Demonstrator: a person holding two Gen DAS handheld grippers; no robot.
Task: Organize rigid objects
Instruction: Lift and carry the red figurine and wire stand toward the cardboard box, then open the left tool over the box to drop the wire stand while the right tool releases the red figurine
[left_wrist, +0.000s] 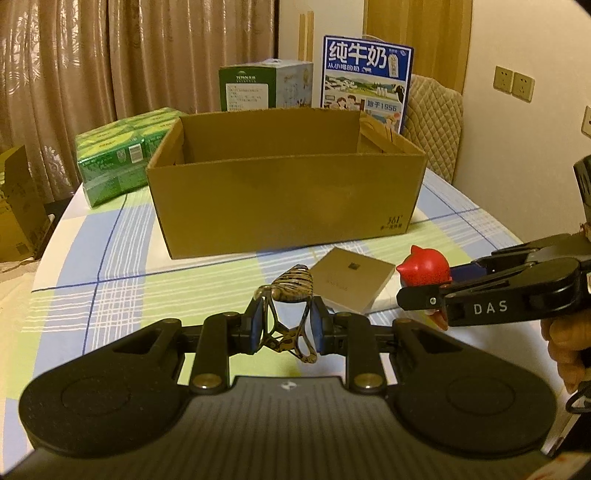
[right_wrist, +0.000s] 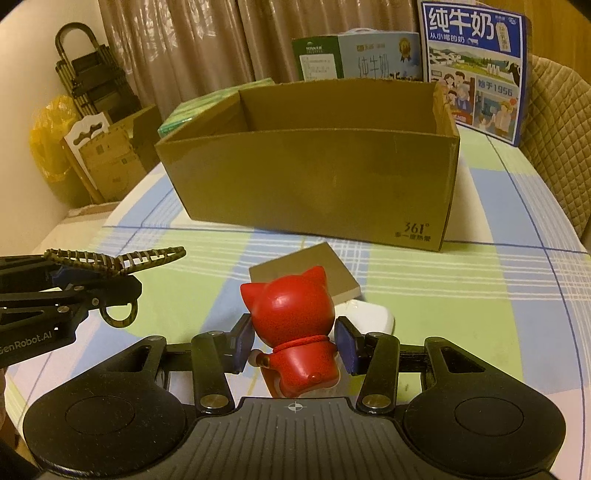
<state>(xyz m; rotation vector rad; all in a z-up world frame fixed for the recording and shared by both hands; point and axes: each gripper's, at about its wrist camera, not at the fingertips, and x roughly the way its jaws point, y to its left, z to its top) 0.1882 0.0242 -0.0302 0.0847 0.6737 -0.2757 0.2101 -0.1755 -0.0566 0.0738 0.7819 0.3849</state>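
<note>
My left gripper (left_wrist: 288, 325) is shut on a leopard-patterned hair claw clip (left_wrist: 291, 295), held just above the checked tablecloth. In the right wrist view the same clip (right_wrist: 110, 258) sticks out of the left gripper (right_wrist: 122, 280) at the left edge. My right gripper (right_wrist: 295, 343) is shut on a red cat figurine (right_wrist: 295, 325), its blue pads pressing the body from both sides. That figurine (left_wrist: 424, 271) also shows at the right of the left wrist view. An open brown cardboard box (left_wrist: 284, 206) stands ahead of both grippers; its floor is hidden.
A flat beige square box (right_wrist: 325, 269) and a white rounded object (right_wrist: 369, 314) lie on the cloth before the cardboard box. Green packs (left_wrist: 114, 155), a green-white carton (left_wrist: 266, 85) and a blue milk carton (left_wrist: 365, 85) stand behind. A quilted chair (left_wrist: 432, 122) is at the right.
</note>
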